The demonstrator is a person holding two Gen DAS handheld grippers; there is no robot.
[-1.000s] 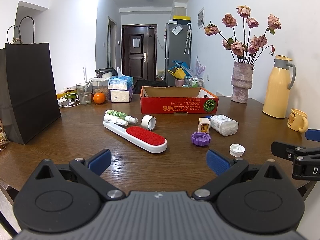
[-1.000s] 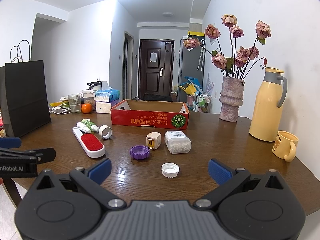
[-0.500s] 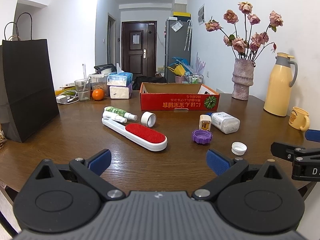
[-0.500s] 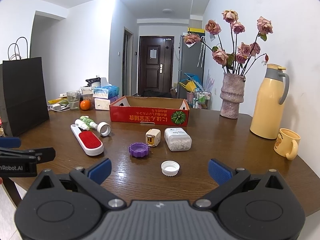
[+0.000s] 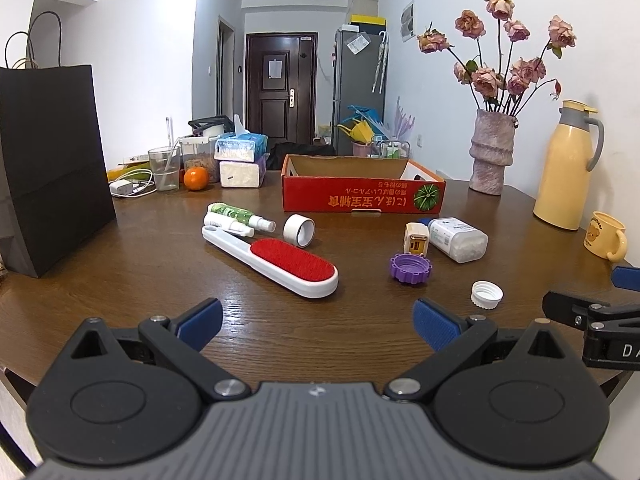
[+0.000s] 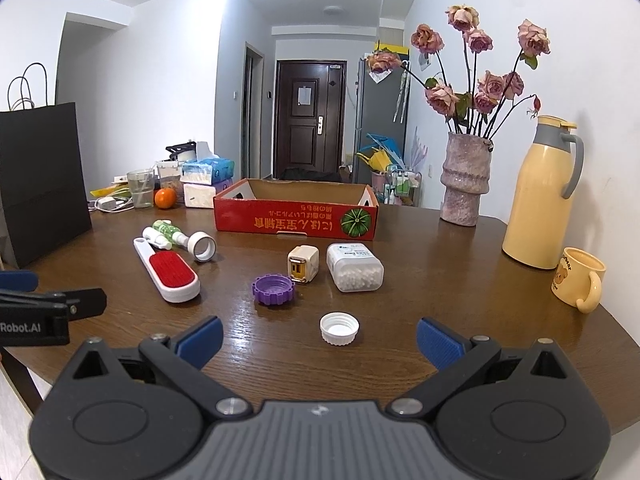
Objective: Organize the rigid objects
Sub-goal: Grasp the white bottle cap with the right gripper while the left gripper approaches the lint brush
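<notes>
Box interior: the red cardboard box (image 6: 296, 218) hides its floor behind the near wall.
Right gripper (image 5: 592, 316): cut off by the left view's edge.
Box print: upside down, too small to read.

On the table (image 5: 120, 280), a box (image 5: 362, 196) sits at centre back. Before it, left to right: two tubes (image 5: 236, 218) side by side, touching a brush (image 5: 276, 260) in front of them; a tape roll (image 5: 299, 231) just right of the tubes; a charger (image 5: 417, 239) beside a jar (image 5: 456, 239) lying on its side. A ring cap (image 5: 411, 268) lies before the charger, a small cap (image 5: 486, 295) nearer and to the right. A bag (image 5: 48, 168) stands far left; a vase (image 5: 491, 152), flask (image 5: 568, 168) and mug (image 5: 604, 236) line the right.
</notes>
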